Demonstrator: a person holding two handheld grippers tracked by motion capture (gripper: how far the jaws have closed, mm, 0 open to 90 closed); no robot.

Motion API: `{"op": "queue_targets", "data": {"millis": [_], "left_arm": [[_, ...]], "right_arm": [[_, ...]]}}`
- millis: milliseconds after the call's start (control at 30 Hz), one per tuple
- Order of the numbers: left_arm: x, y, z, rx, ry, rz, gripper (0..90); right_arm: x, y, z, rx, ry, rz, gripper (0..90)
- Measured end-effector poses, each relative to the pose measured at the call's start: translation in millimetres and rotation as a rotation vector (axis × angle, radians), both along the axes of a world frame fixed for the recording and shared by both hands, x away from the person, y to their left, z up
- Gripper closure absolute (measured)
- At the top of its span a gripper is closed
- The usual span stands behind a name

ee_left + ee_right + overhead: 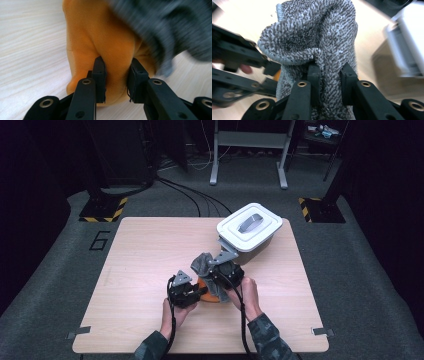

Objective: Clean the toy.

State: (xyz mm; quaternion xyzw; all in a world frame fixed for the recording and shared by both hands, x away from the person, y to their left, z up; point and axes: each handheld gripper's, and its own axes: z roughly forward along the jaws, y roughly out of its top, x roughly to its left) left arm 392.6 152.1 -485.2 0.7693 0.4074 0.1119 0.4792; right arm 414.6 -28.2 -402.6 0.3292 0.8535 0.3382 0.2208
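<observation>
Now: two cloths, two grips

Left tongs (117, 80) pinch a fold of the orange cloth (100, 42), which lies on the pale wood worktop (145, 255) in front of the white lidded bin (248, 231), on the person's side of it. Right tongs (330, 82) are clamped on the grey towel (317, 37) — its bunched body rises above the jaws, and it overlaps the orange cloth. From above, both tongs sit close together, near the bin's front corner.

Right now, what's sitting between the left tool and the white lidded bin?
In the high view, the orange cloth, the grey towel and the right tool lie between the left tool and the white bin.
</observation>
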Motion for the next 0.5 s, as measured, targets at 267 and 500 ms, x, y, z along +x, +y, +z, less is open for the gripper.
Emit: {"op": "queue_targets", "data": {"millis": [267, 500], "left_arm": [[5.2, 3.2, -7.4, -0.010, -0.004, 0.003, 70.7], [7.3, 6.1, -9.8, -0.012, -0.007, -0.005, 70.6]], "right_arm": [[12.7, -12.0, -21.2, -0.021, 0.007, -0.039, 75.1], [14.4, -47.8, -35.3, -0.037, 0.042, -0.140, 75.2]]}}
